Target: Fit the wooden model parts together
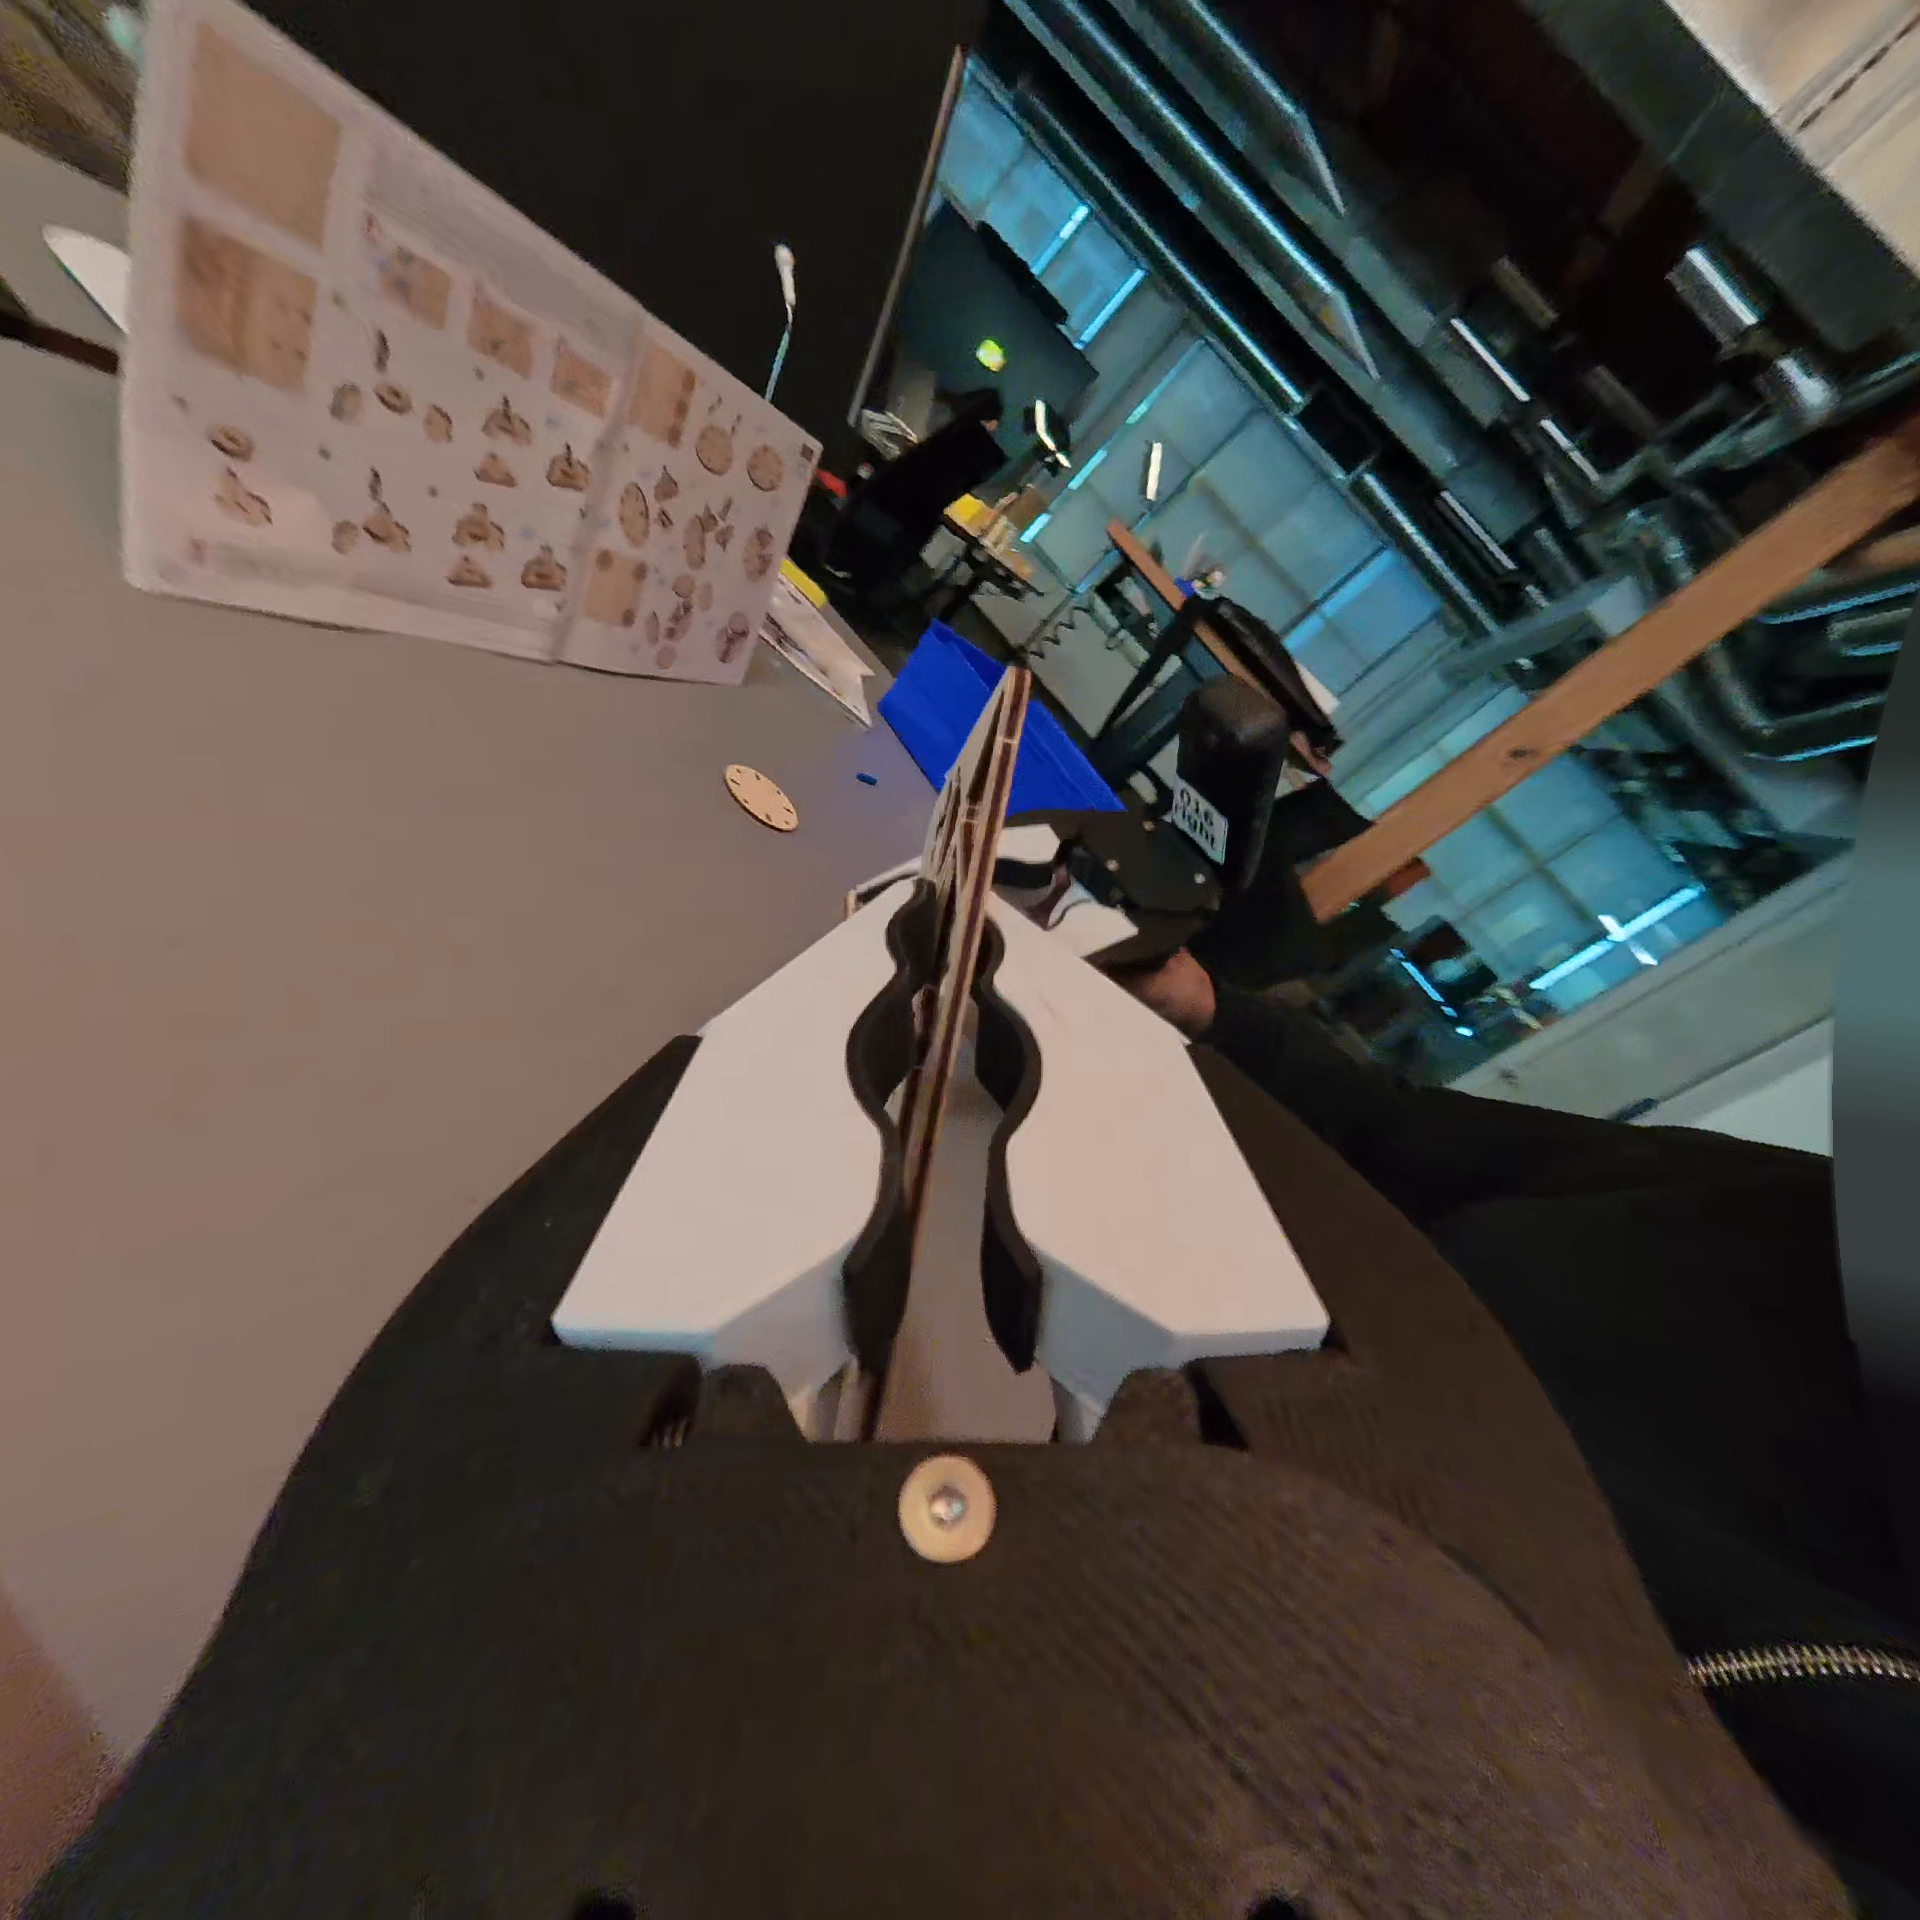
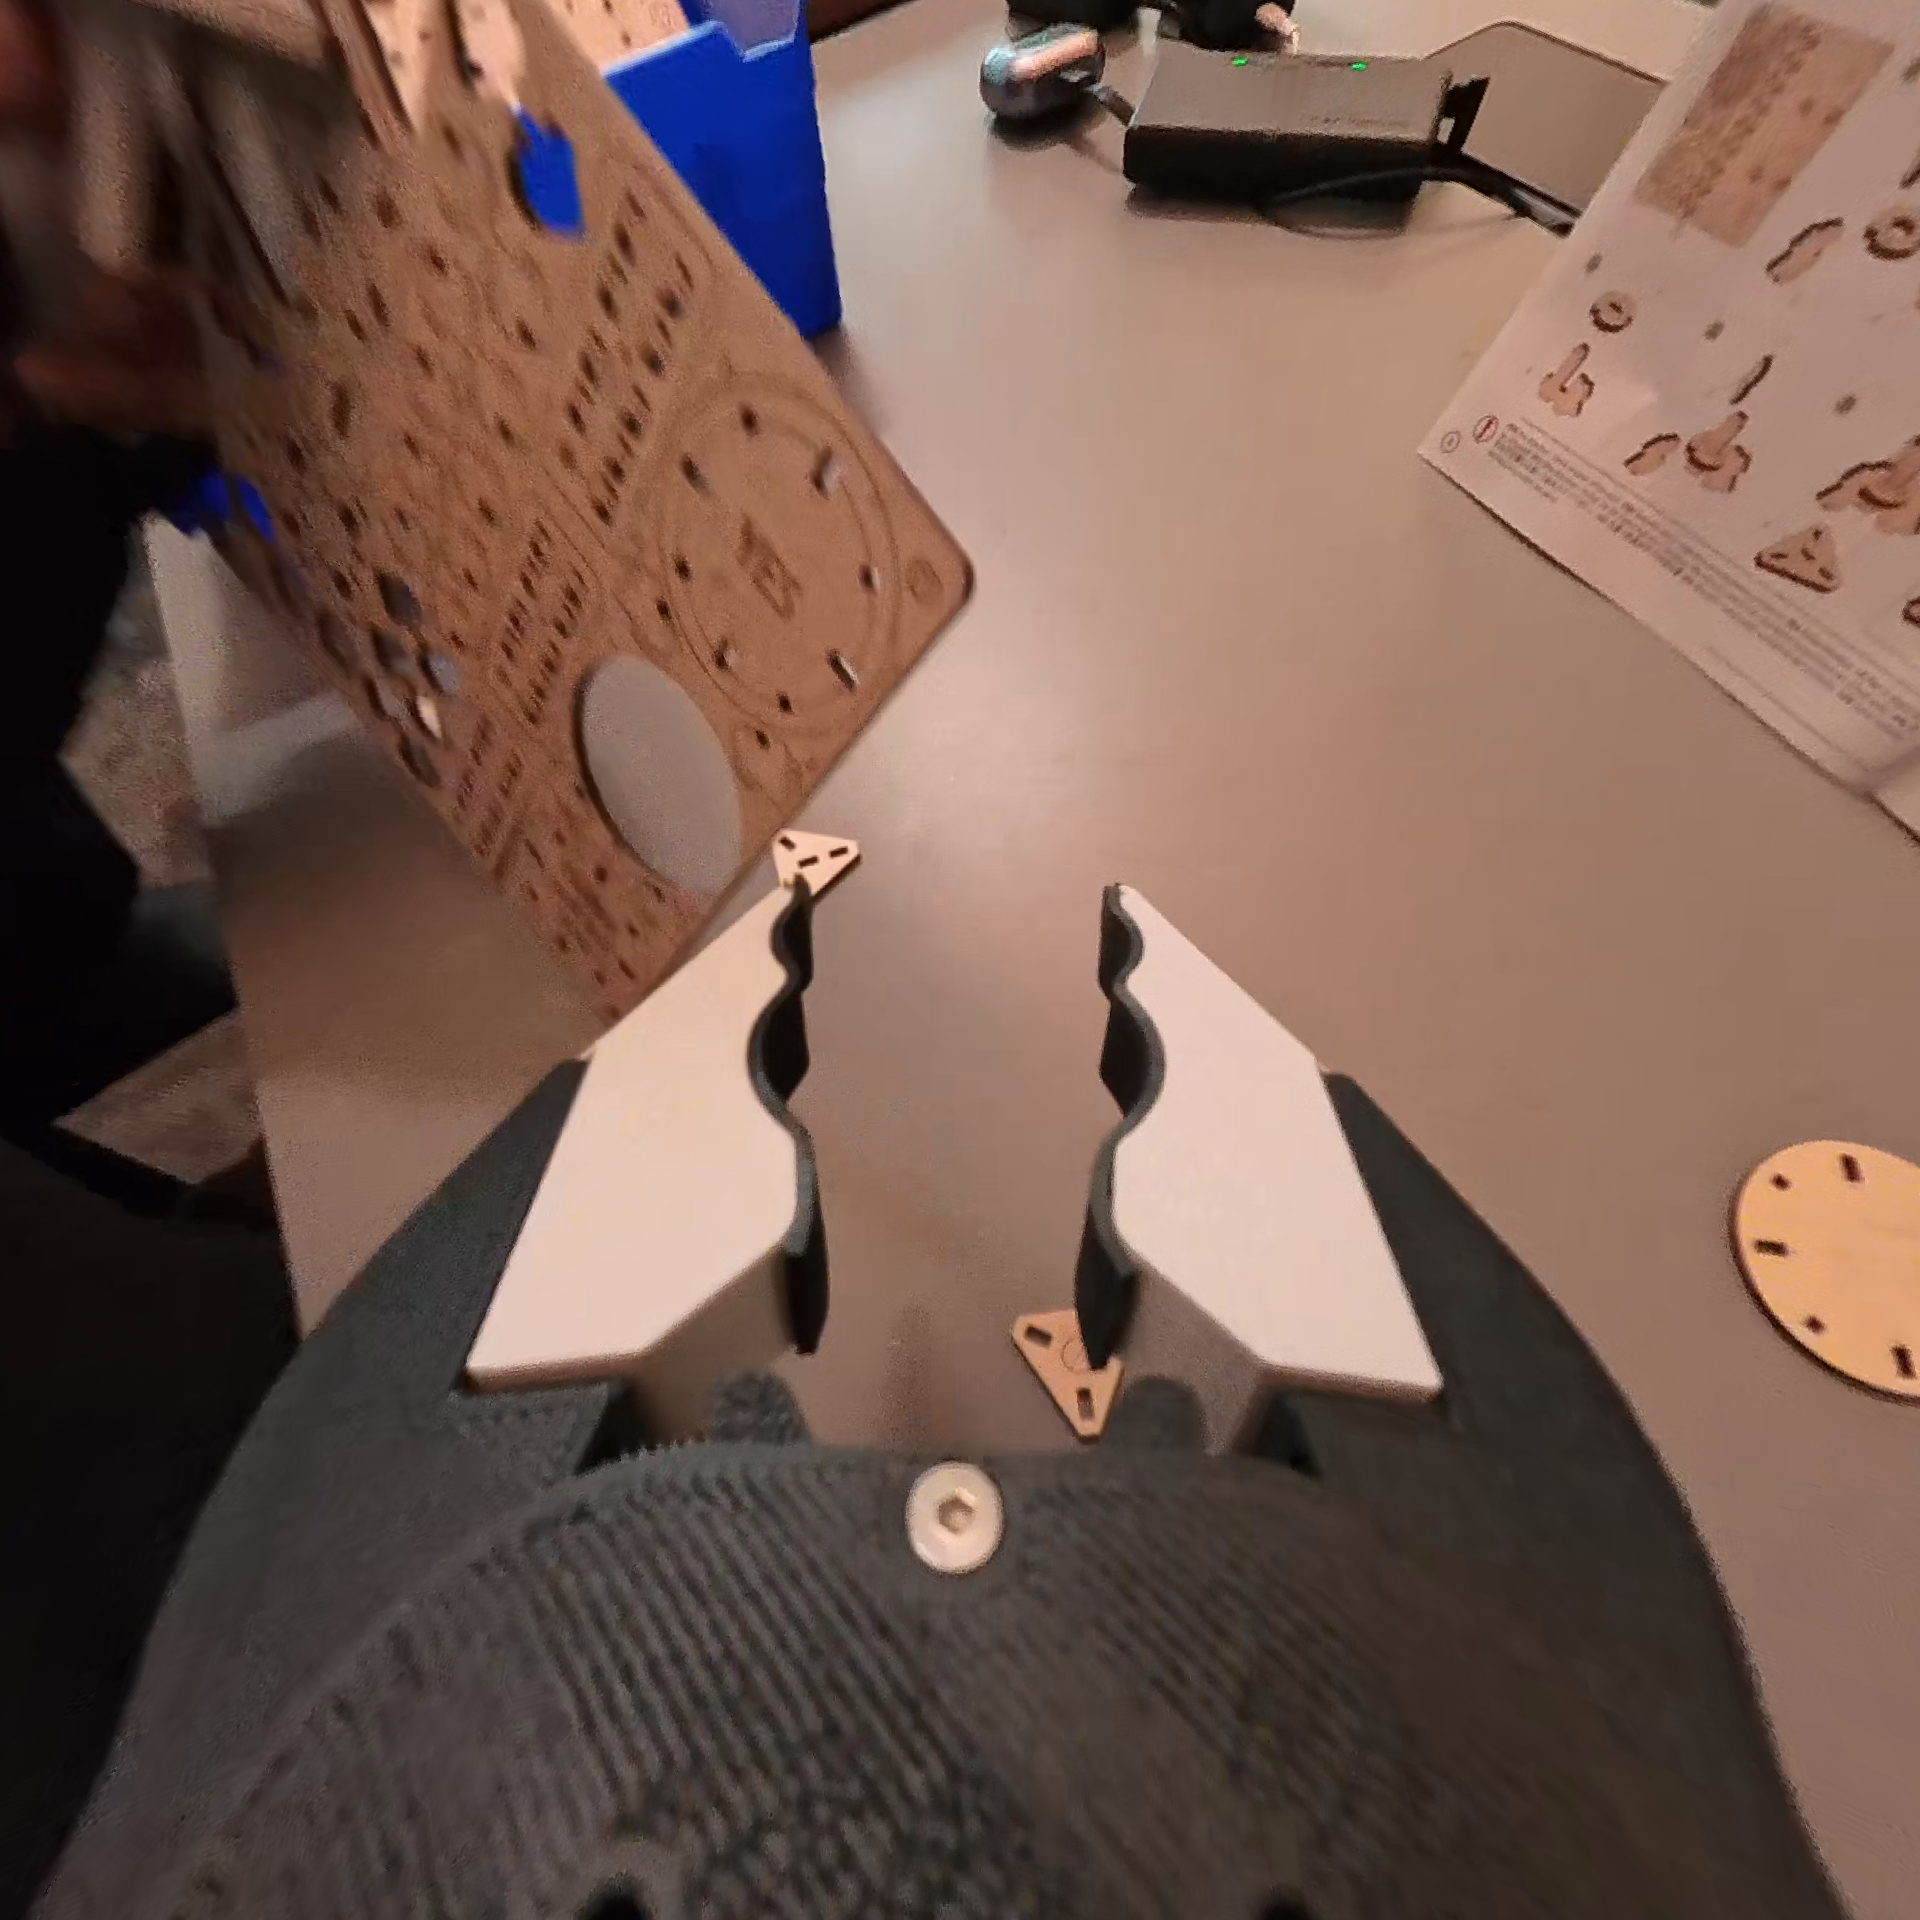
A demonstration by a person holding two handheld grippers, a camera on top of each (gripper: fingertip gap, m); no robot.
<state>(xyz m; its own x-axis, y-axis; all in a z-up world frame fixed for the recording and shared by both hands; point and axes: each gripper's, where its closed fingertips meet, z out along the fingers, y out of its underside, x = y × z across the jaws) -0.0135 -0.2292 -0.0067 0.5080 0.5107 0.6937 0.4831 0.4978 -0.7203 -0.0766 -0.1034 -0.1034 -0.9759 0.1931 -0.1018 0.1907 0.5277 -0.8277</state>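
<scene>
Plywood sheet (image 1: 971,831), thin and laser-cut, sits edge-on between the pads of the left tongs (image 1: 951,914); both black wavy pads press against its faces, so the left tongs are clamped on it. From the right wrist view the same sheet (image 2: 582,499) hangs tilted above the counter (image 2: 1247,727), up and to the left of the right tongs (image 2: 956,904). It is full of slots and small cut-outs, with one large round hole punched through near its lower edge (blur hides the upper left part).

Right tongs: jaws stand wide apart, nothing between the pads, only bare grey counter showing in the gap. A small wooden triangle (image 2: 818,859) with slots lies on the counter just at the tip of the left finger; whether the tip touches it cannot be told. A second triangle piece (image 2: 1060,1366) lies near the base of the right finger, partly under it.

Around the tongs:
- wooden disc (image 2: 1839,1268) with slots around its rim, flat on the counter well off to the right of the right tongs; in the left view the disc (image 1: 762,797) lies ahead and left of the held sheet.
- blue bin (image 2: 748,177) behind the sheet, far side.
- instruction sheet (image 2: 1714,416) with printed part drawings, ahead right.
- black power brick (image 2: 1288,125) with green lights, far ahead.
- tiny blue bit (image 1: 864,776) on the counter near the bin.
</scene>
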